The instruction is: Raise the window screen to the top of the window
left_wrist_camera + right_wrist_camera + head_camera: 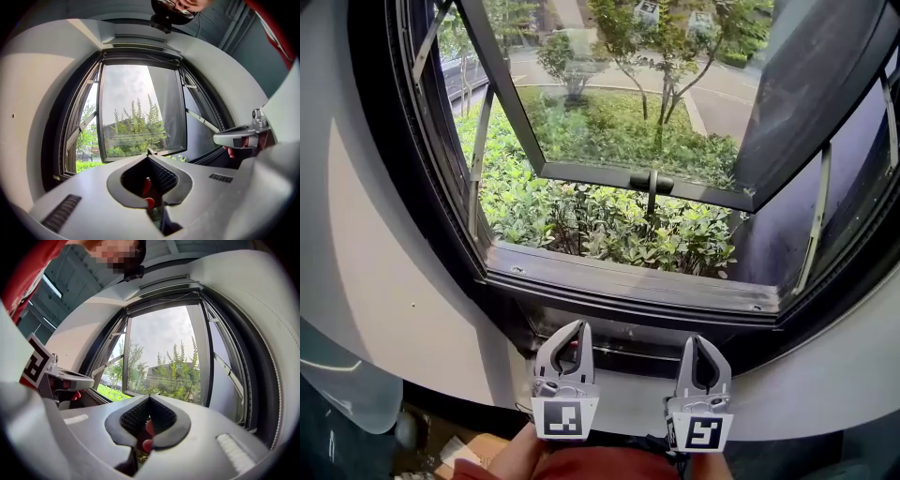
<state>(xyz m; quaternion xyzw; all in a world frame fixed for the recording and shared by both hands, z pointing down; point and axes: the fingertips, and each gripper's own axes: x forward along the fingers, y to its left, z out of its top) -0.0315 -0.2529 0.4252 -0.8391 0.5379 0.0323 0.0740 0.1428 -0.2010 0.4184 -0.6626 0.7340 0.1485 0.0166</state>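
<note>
Window frame [628, 281] lies just beyond the closed left gripper [573, 324] and closed right gripper [701, 339].

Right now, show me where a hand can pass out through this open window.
Free: the gap between window sill and sash's bottom rail, left and right of the handle. Crowded: at the handle itself and by the side stays.

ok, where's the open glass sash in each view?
Head view: open glass sash upper centre, swung outward.
Left gripper view: sash at centre.
Right gripper view: sash at centre.
Shared landmark: dark window frame around the opening.
</note>
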